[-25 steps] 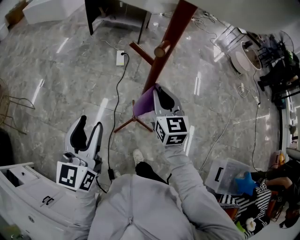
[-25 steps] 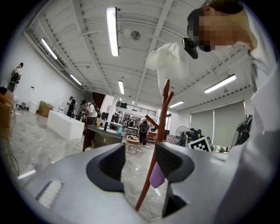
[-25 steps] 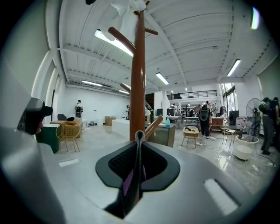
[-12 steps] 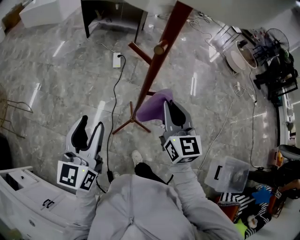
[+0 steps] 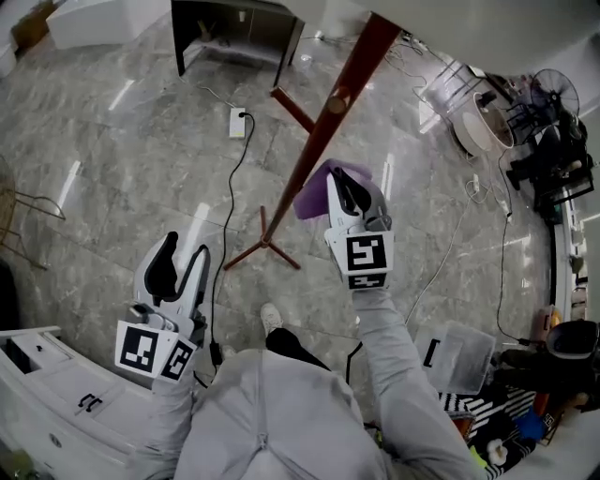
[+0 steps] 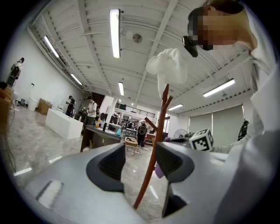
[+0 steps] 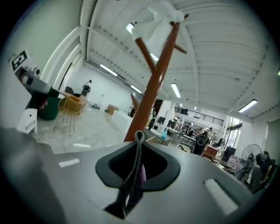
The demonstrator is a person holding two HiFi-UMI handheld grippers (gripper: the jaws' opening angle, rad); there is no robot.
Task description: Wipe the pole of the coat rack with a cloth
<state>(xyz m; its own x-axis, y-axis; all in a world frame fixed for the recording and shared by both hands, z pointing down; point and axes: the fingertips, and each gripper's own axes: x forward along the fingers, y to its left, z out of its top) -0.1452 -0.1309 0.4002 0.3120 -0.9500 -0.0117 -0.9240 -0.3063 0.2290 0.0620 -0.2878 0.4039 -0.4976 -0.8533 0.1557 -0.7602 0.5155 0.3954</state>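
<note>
The reddish-brown coat rack pole (image 5: 319, 141) slants from the top of the head view down to its legs (image 5: 265, 244) on the grey floor. My right gripper (image 5: 341, 180) is shut on a purple cloth (image 5: 314, 190), which lies against the right side of the pole about halfway up. In the right gripper view the cloth (image 7: 134, 177) is a dark fold pinched between the jaws, with the pole (image 7: 153, 89) just beyond. My left gripper (image 5: 178, 267) hangs low at the left, open and empty. Between its jaws the pole (image 6: 152, 164) shows far off.
A white power strip (image 5: 237, 120) and its black cable (image 5: 228, 216) lie on the floor left of the rack. A dark desk (image 5: 234, 23) stands behind, a white cabinet (image 5: 47, 394) at lower left, a clear bin (image 5: 459, 354) at lower right. Something white (image 6: 168, 65) hangs on the rack's top.
My right gripper has slid up the pole with the purple cloth, from near the legs to about mid-height. The left gripper has stayed in place.
</note>
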